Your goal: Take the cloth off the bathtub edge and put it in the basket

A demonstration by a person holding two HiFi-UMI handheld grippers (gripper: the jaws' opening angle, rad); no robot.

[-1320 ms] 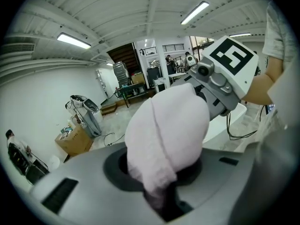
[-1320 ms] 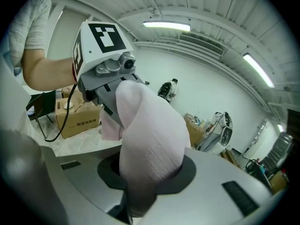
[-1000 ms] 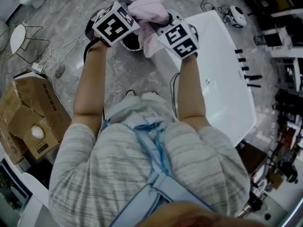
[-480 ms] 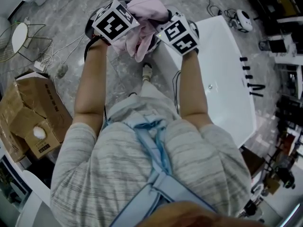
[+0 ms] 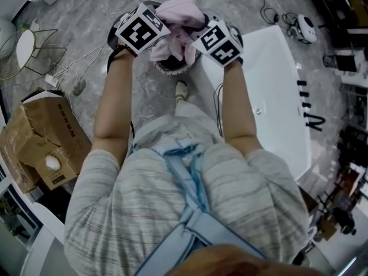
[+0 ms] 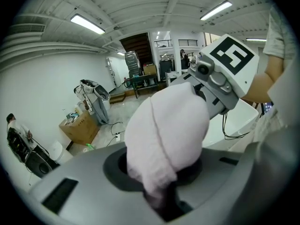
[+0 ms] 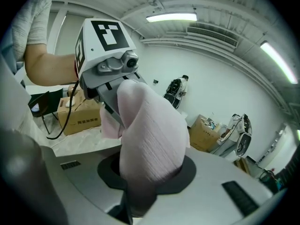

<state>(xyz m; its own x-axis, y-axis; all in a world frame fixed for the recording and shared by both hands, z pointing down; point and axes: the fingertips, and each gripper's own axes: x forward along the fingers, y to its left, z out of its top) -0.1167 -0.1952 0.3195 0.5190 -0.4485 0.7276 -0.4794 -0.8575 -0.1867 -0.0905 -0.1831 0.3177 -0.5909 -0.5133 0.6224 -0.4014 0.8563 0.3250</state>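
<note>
The cloth [image 5: 178, 22] hides most of the basket [image 5: 171, 69] and buries the jaw tips of the left gripper [image 6: 161, 203] and the right gripper [image 7: 133, 205].

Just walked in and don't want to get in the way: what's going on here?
A person holds a pink cloth bunched between two handheld grippers, with the left gripper and the right gripper both shut on it. The cloth is off the white bathtub and hangs over the dark basket on the floor beside the tub, not yet released.
</note>
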